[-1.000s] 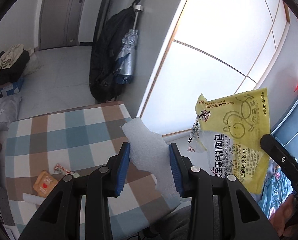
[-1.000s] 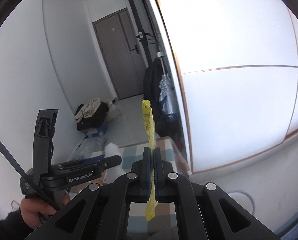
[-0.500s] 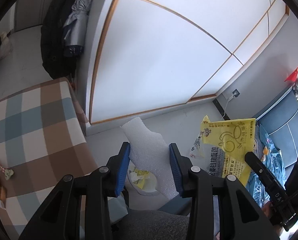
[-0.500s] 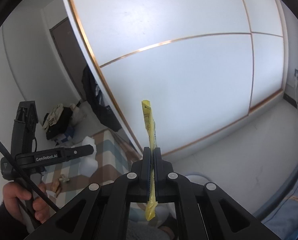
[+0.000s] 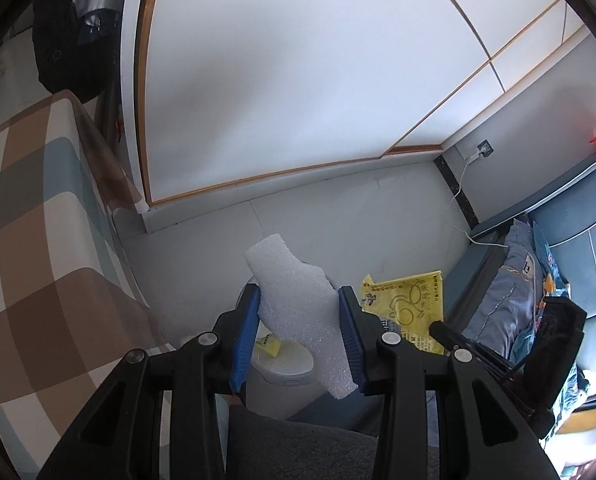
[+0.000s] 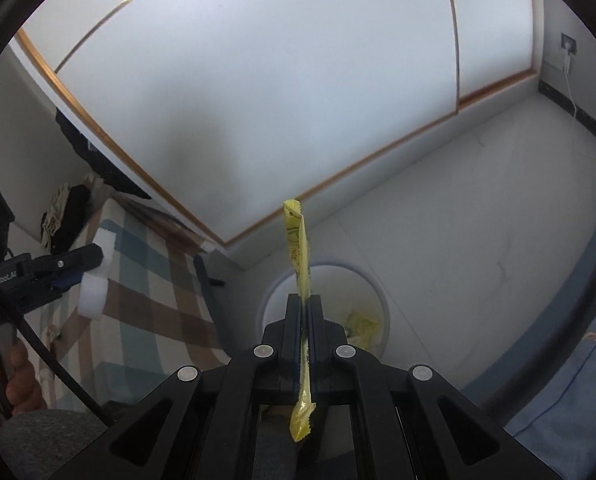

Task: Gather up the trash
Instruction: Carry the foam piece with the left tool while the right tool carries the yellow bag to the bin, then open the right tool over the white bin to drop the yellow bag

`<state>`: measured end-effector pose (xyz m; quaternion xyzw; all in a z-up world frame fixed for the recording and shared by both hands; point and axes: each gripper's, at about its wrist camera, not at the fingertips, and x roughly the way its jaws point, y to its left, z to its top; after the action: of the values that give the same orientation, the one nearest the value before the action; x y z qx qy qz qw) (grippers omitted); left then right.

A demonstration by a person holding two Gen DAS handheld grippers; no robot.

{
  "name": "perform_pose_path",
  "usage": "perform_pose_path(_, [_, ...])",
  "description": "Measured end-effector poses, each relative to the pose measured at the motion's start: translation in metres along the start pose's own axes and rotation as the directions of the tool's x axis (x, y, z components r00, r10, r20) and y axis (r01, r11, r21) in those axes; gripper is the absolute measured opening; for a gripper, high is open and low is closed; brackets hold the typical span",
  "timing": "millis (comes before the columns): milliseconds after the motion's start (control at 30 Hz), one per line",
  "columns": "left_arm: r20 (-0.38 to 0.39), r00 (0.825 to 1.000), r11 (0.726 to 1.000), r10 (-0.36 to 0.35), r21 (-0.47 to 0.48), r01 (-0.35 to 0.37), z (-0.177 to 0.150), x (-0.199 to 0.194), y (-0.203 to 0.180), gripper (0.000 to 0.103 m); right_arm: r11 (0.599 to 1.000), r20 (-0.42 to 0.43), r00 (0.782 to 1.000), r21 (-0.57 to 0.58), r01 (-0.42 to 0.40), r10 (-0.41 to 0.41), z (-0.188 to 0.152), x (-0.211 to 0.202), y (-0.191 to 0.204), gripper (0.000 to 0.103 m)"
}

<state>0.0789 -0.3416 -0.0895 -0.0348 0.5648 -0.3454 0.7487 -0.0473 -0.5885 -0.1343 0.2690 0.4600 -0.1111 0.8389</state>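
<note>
Left gripper [image 5: 298, 322], lower centre of the left wrist view: blue-padded jaws clamped on an irregular piece of white foam packing [image 5: 296, 312], which sticks up above the fingertips and hangs down to the lower right between them. Behind and below the foam, a round white plastic waste bin [image 5: 286, 368] stands on the pale floor, a crumpled yellow scrap [image 5: 269, 345] inside it.

Right of the foam in the same view, a flat yellow printed food wrapper [image 5: 408, 304] shows face-on, pinched at its lower edge by the right gripper's black finger.

Right gripper [image 6: 305, 312], lower centre of the right wrist view: jaws pressed together on the wrapper [image 6: 300, 248], seen edge-on as a thin upright strip, its tail poking out below the pads. The bin's rim [image 6: 382, 300] curves directly behind the fingertips, so the wrapper is in line with the opening; height above it cannot be judged.

Left edge of that frame: the left gripper [image 6: 84, 270] with the foam [image 6: 94, 292], in front of a checked brown, blue and cream cloth [image 6: 158, 304] covering a table
</note>
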Motion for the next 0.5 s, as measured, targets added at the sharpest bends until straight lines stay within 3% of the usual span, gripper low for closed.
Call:
perform_pose_path(167, [-0.067,0.998,1.0,0.015,0.015,-0.014,0.001,0.028,0.001,0.034,0.997,-0.101,0.994,0.072,-0.038,0.045,-0.006,0.044,-0.021,0.003])
perform_pose_path(400, [-0.142,0.99,1.0,0.014,0.024,-0.01,0.004,0.058,-0.006,0.034,0.986,-0.165,0.98,0.147,-0.084,0.108,-0.006,0.082,-0.042,0.007])
perform_pose_path(467, [-0.163,0.987,1.0,0.01,0.014,-0.008,0.006,0.066,-0.007,0.034,0.98,-0.185,0.973,0.17,-0.104,0.136,-0.007,0.091,-0.047,0.019])
perform_pose_path(500, [-0.172,0.985,1.0,0.005,0.009,-0.003,0.007,0.068,-0.008,0.034,0.977,-0.19,0.971,0.183,-0.113,0.148,-0.007,0.095,-0.05,0.031])
